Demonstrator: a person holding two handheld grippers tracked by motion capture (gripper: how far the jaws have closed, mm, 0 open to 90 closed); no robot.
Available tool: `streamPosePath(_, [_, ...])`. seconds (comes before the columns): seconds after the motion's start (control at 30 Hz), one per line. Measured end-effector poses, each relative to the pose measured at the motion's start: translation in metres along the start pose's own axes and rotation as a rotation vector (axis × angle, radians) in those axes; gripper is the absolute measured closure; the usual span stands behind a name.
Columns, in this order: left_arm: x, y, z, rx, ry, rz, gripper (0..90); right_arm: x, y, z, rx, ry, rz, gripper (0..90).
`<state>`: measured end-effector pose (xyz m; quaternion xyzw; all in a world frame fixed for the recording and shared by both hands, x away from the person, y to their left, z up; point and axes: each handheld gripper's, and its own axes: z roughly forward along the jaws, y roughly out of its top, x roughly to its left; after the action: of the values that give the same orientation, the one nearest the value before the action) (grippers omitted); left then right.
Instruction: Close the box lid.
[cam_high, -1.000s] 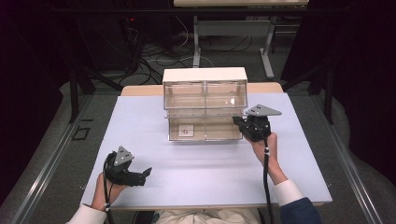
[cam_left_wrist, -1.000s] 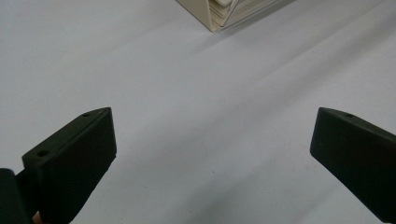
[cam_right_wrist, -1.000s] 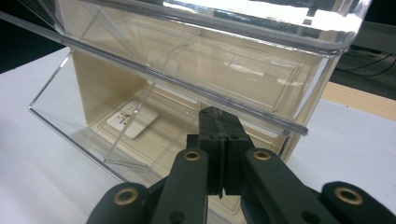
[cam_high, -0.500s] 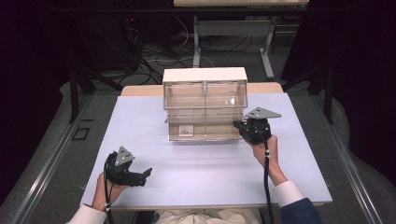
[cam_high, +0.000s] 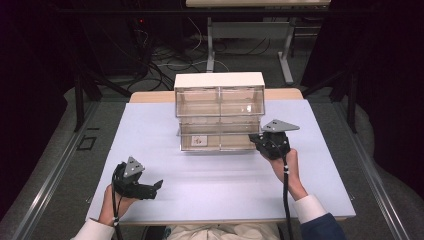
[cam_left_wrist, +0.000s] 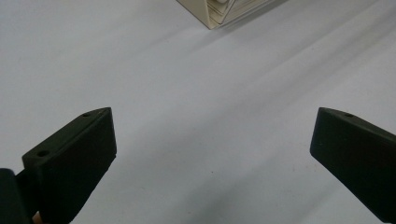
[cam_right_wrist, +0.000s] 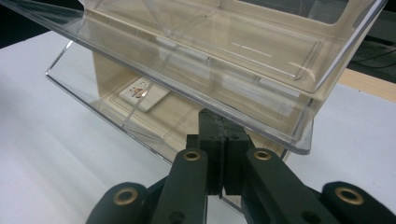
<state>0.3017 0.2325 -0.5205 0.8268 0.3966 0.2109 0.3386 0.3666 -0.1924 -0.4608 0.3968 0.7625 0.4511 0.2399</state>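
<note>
Setting: dim room, cables on the floor behind, a second table at the back; pale lilac-white surface (cam_high: 165, 130) in the foreground, the person's forearms entering from its near edge

Item 1: clear plastic drawer cabinet (cam_high: 219, 95), white top, standing upright at the middle of the far half of the surface. Two transparent drawers in the upper row, side by side, both pushed in. Lower drawer (cam_high: 215, 141) pulled forward toward the person, its front standing proud of the cabinet body

Item 2: small white card (cam_high: 199, 141) with faint markings, lying flat on the floor of the lower drawer, toward its left; seen through the clear wall in the right gripper view (cam_right_wrist: 142, 93)

Item 3: right gripper (cam_high: 261, 142), held in the right hand (cam_high: 286, 162) at the right front corner of the lower drawer. Jaws closed tight, pads meeting; in the right gripper view (cam_right_wrist: 223, 140) their tips sit at the drawer's clear front edge, and whether plastic is pinched between them cannot be told

Item 4: left gripper (cam_high: 155, 187), held in the left hand (cam_high: 116, 202) near the front left of the surface, well apart from the cabinet. Jaws spread wide, nothing between them; bare surface beneath in the left gripper view (cam_left_wrist: 212, 154)
</note>
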Motion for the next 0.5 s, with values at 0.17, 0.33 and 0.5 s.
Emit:
streamPosePath(0.17, [0.0012, -0.0001, -0.0013, 0.005, 0.000, 0.009, 0.0, 0.0017, -0.0026, -0.0030, 0.027, 0.003, 0.011, 90.0])
streamPosePath(0.33, [0.0003, -0.0004, -0.0007, -0.001, 0.000, 0.003, 0.0, 0.0025, -0.0060, -0.0059, 0.050, 0.000, 0.029, 89.9])
streamPosePath(0.5, [0.0000, -0.0003, -0.0003, -0.001, 0.002, 0.005, 0.0, 0.0037, -0.0095, -0.0067, 0.063, 0.005, 0.025, 89.9])
